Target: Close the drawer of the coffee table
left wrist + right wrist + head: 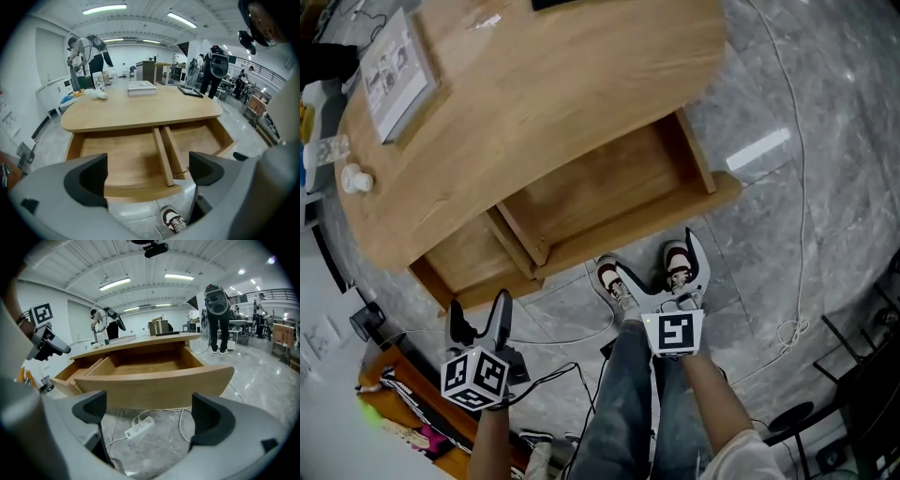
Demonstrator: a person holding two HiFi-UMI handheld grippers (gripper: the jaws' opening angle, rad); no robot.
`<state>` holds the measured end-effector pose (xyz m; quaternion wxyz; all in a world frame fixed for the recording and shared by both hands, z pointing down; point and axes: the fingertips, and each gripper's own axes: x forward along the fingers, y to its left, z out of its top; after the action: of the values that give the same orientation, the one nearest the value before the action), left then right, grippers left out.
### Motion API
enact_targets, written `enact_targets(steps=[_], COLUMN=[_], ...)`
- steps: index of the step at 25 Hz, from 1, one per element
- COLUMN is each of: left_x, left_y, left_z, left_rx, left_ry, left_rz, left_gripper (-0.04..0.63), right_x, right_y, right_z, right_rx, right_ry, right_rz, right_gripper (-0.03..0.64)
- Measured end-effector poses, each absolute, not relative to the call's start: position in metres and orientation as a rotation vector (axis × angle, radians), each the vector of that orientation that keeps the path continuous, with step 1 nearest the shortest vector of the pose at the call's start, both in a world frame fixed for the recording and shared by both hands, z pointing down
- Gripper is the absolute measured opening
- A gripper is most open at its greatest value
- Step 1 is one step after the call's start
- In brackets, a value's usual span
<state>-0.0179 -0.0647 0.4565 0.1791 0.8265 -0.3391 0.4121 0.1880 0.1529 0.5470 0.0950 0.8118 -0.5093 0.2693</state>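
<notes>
Smooth matt light wood for table (581, 84) and drawer (609, 187). Glossy grey veined stone for floor (806, 216). Matt grey and black plastic on left gripper (147, 174) and right gripper (147, 414). Denim jeans (623, 403).

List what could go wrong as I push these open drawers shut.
1. The curved drawer front ahead of the open right gripper could skew and jam if pushed off-centre.
2. The second drawer, facing the open left gripper, stands open too; closing only one probably leaves the job half done.
3. A power strip and cables lie on the floor below that front; stepping forward may snag them.
</notes>
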Motion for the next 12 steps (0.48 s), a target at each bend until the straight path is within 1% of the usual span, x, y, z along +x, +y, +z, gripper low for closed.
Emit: enact_targets(steps=[7,12], left_x=[-0.008,-0.013], left_y=[-0.068,-0.072], left_z=[0.459,0.459], left_rx=[2.366,2.369], left_ry=[-0.927,-0.948], left_rz=[1.187,1.185], left_gripper=[0.538,0.537], right_x=[0.183,0.180], right_y=[0.139,0.128], right_z=[0.570,0.571], right_rx=[2.401,2.407], right_ry=[-1.537,-1.549], right_rz=[0.808,0.760], right_gripper=[0.571,0.571])
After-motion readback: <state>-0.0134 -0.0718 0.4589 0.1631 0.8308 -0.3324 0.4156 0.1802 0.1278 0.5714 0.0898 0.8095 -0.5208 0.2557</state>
